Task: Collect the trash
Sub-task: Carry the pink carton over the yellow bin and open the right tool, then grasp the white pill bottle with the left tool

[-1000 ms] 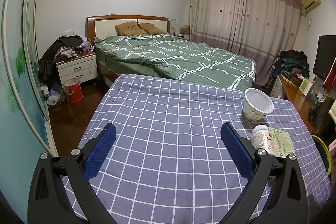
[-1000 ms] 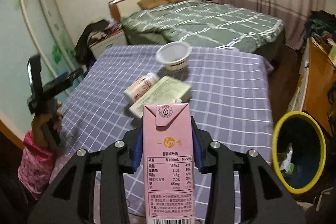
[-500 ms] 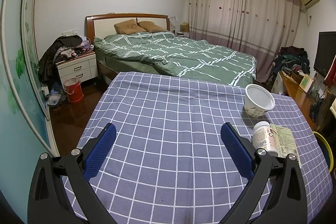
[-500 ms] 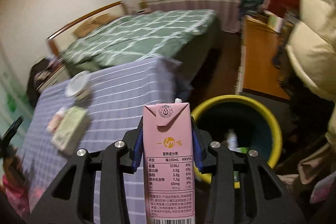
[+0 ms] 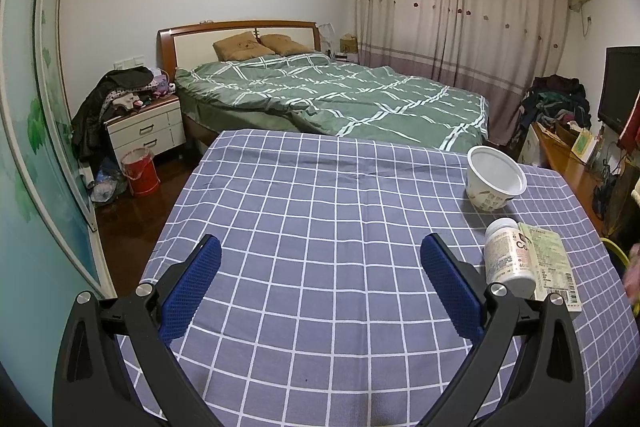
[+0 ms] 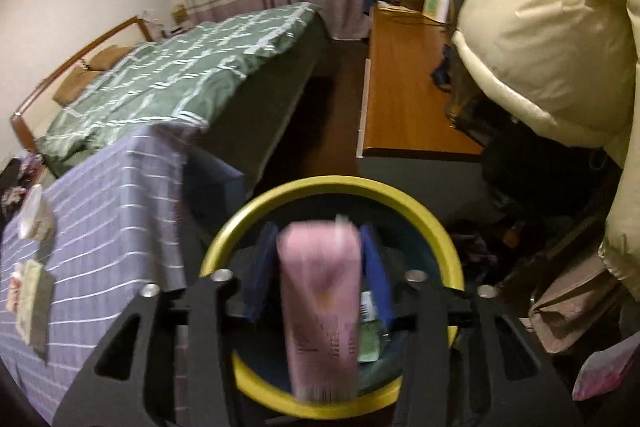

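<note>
The right gripper [image 6: 318, 269] points steeply down over the open mouth of a yellow-rimmed trash bin [image 6: 440, 239] that stands on the dark floor beside the desk [image 6: 116, 195]. Between its two blue fingers [image 6: 376, 267] is a pink drink carton [image 6: 320, 311], upright and strongly blurred. The fingers have just been opening: a narrow gap shows on each side of the carton, so the pads do not seem to press on it. The carton sits inside the ring of the bin's rim in this view. How deep it is, I cannot tell because of the blur.

Inside the bin some green and white trash is partly visible behind the carton, but its form is hard to make out. A cream puffy jacket [image 6: 552, 39] fills the upper right corner and is cut off by the frame.

The left gripper [image 5: 320, 275] is tilted gently down above the checked purple cloth of the desk. Its fingers [image 5: 192, 283] stand wide apart with nothing between them.

On the right part of the desk lie the other things: a white paper cup [image 5: 494, 183] standing upright, a white bottle [image 5: 508, 255] lying on its side, and a flattened pale green carton [image 5: 550, 263] touching the bottle. The right finger's arm hides the near end of the bottle. In the right wrist view these three appear only as blurred shapes at the left edge.
</note>
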